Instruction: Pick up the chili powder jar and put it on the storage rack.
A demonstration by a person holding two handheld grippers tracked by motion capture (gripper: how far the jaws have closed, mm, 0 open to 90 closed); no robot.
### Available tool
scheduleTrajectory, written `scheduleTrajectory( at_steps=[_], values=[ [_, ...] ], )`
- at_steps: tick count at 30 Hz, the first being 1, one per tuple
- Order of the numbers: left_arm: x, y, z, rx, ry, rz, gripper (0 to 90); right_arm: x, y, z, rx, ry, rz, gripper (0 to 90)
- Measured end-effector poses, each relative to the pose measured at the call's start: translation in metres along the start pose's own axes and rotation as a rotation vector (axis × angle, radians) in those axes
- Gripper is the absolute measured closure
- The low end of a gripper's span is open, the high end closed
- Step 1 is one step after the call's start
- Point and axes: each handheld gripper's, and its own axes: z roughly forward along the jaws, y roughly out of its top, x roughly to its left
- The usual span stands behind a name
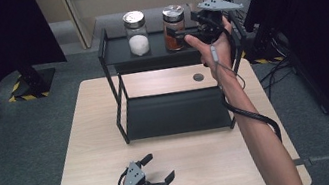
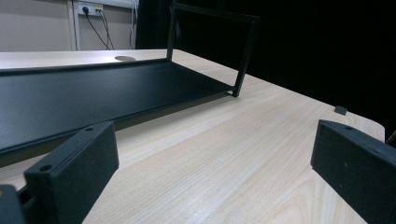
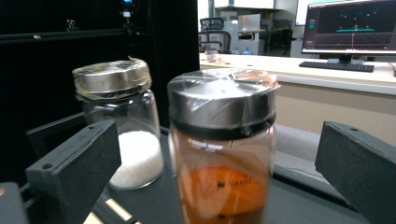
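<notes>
A black two-level rack stands on the wooden table. On its top shelf stand two glass jars with metal lids: one with white grains and, to its right, one with orange spice. My right gripper is up at the shelf's right end and is open. In the right gripper view the orange jar stands upright between the jaws, with a gap on each side; the white jar is behind it on the left. My left gripper rests open at the table's near edge, holding nothing.
The rack's lower shelf is bare, and the left gripper faces its front edge across bare tabletop. A round cable port sits behind the rack. Dark curtains and equipment stands flank the table.
</notes>
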Motion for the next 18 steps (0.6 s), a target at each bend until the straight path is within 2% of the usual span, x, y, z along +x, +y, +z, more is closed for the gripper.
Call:
scheduleTrajectory(
  at_steps=[8,11,15,18],
  values=[
    [0.000,0.000,0.000,-0.002,0.002,-0.003,0.3,0.001,-0.012,-0.022,-0.020,0.043,-0.014,0.4],
    [0.000,0.000,0.000,-0.002,0.002,-0.005,0.3,0.000,-0.020,-0.031,-0.036,0.070,0.006,0.3],
    [0.000,0.000,0.000,-0.001,0.003,-0.004,0.3,0.002,-0.028,-0.043,-0.042,0.081,0.003,0.4],
    [0.000,-0.001,0.000,-0.003,0.005,-0.006,0.3,0.006,-0.033,-0.050,-0.039,0.092,-0.015,0.3]
  ],
)
